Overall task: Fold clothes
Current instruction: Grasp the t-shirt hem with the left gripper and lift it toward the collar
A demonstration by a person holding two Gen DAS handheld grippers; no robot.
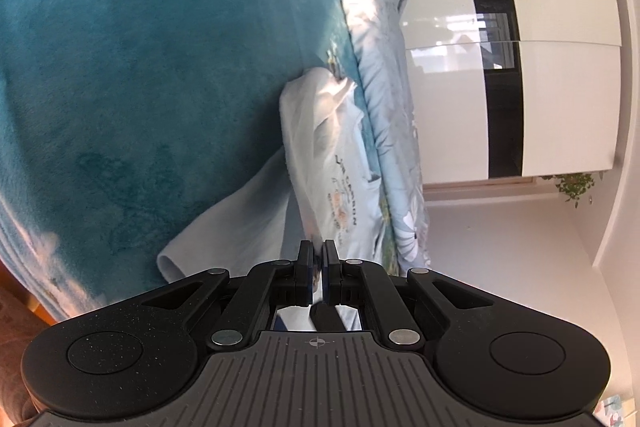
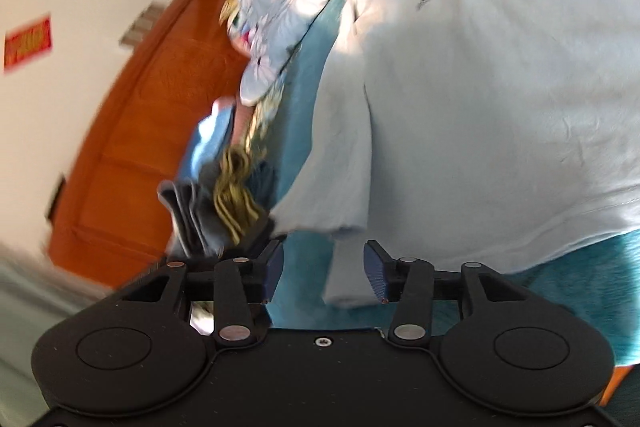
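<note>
A teal blanket [image 1: 120, 67] covers the bed and serves as the folding surface, soft and wide enough to spread a garment flat. Along its far edge a floral quilt [image 1: 384, 27] is bunched up, pushed aside, I would say, to leave the middle free. On the blanket lies the pale T-shirt [image 2: 500, 107], print side up, part of it flat and part of it lifted into a ridge.

That ridge runs straight to the left gripper [image 1: 317, 259], whose jaws are clenched on a pinch of the shirt's cloth; the fabric rises from the bed to the pads, so this hand seems to be holding one edge taut while the other takes its place.

The right gripper [image 2: 324, 271] is released, its jaws standing apart just over the sleeve [image 2: 340, 211] and hem near the shirt's side. Cloth shows between the pads but they do not press it. It looks placed to take hold there for a fold.

Beside the shirt a small heap of clothes [image 2: 224, 195], olive and grey, sits at the bed's edge, likely waiting their turn or already done; I cannot tell which.
</note>
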